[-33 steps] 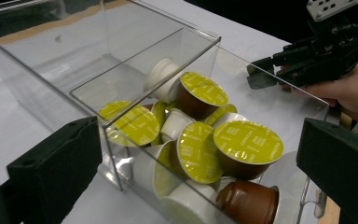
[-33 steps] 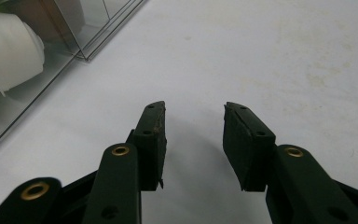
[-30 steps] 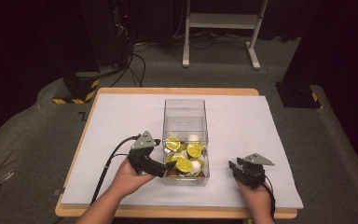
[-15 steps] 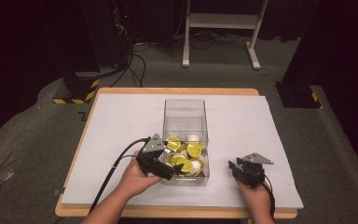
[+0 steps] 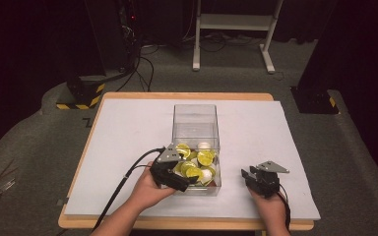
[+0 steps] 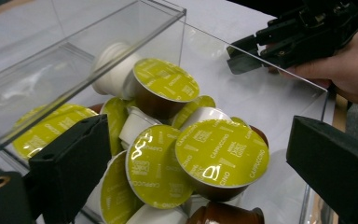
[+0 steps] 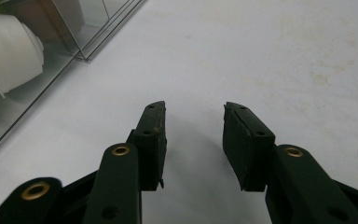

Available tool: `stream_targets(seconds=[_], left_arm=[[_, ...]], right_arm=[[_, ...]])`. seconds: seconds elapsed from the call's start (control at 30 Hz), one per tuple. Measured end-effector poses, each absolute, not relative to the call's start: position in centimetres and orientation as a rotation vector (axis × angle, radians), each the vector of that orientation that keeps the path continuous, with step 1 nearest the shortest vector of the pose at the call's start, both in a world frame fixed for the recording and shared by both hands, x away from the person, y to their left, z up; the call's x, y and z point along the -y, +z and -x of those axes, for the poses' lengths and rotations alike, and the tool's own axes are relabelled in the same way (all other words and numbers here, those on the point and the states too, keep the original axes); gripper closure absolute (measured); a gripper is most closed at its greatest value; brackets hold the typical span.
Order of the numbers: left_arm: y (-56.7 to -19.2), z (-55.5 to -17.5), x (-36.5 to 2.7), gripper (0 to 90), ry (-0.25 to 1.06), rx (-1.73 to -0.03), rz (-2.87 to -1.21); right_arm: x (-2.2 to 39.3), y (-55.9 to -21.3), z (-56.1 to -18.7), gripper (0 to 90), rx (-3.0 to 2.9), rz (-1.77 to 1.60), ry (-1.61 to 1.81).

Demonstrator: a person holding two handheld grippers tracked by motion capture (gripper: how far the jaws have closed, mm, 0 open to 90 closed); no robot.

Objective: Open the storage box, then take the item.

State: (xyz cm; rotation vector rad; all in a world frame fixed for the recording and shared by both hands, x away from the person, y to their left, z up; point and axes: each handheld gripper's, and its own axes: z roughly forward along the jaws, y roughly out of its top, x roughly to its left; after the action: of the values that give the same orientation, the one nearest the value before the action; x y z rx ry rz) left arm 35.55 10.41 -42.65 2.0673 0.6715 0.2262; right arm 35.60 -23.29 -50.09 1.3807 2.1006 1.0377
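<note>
Near the lower middle of the high view, a clear plastic box (image 5: 196, 129) with thin, glossy walls stood on a pale grey mat (image 5: 128, 132) that covered a wooden table (image 5: 187, 96). Coffee capsules (image 5: 195, 162) were piled in the box's near end, while its far end looked bare. The capsules were small round cups, some white, some brown, each sealed with a shiny yellow-green foil lid bearing printed lettering.

At the box's lower left corner in the high view, the left gripper (image 5: 179, 182), matte black with a grey three-cornered plate on top, reached over the near wall. In the left gripper view, its blocky jaws stood wide apart on either side of the pile, gripping nothing, with one foil-lidded capsule (image 6: 221, 154) lying between them near the centre of the frame.

Toward the lower right of the high view, the right gripper (image 5: 248, 176) sat low over the mat, beside the box but apart from it. In the right gripper view, its flat, dull black pads (image 7: 153, 135) were parted with only the smooth, faintly stained mat between them, and a white capsule (image 7: 9, 51) showed through the clear wall at the upper left of the frame.
</note>
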Motion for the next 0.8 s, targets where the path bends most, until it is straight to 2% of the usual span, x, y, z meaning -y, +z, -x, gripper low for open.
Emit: stream_targets(seconds=[0.17, 0.53, 0.8], left_arm=[[-42.85, -35.42, -10.07, 10.9, 0.213, -0.661, -2.089], [-42.95, -35.47, -9.95, 26.7, 0.186, -0.652, -2.116], [-42.86, -35.12, -9.41, 23.9, 0.227, -0.636, -2.155]], right_arm=[[23.32, -50.09, -35.57, 59.6, -2.098, -1.379, 1.04], [23.39, -50.1, -35.6, 59.4, -2.091, -1.381, 1.037], [23.42, -50.09, -35.55, 59.4, -2.096, -1.371, 1.053]])
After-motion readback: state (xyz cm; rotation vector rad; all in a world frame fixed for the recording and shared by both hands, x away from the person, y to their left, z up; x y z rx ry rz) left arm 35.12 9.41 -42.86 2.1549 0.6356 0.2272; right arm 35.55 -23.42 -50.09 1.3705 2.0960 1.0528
